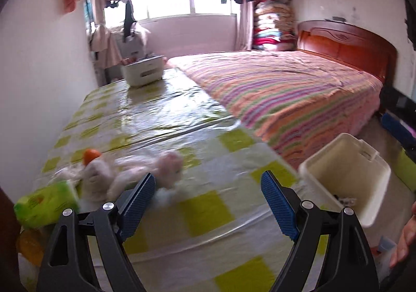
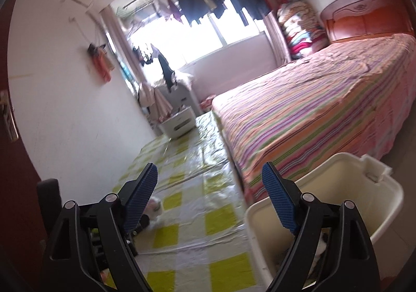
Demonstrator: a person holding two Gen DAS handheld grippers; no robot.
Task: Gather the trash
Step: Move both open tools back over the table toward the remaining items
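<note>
Table under a checked plastic cover, beside the bed. Cream bin at two o'clock from the left gripper. Crumpled tissues lie at eleven o'clock, strung left to right, nearer this gripper. Left gripper and right gripper: both wide, empty.

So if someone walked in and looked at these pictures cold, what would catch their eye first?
Probably the striped bedspread filling the right side, running back to the red wooden headboard. Next, the yellow-green checked table cover along the left wall, with crumpled white tissues and a green tissue pack at its near left. A cream plastic bin sits low on the right, beside the bed.
</note>
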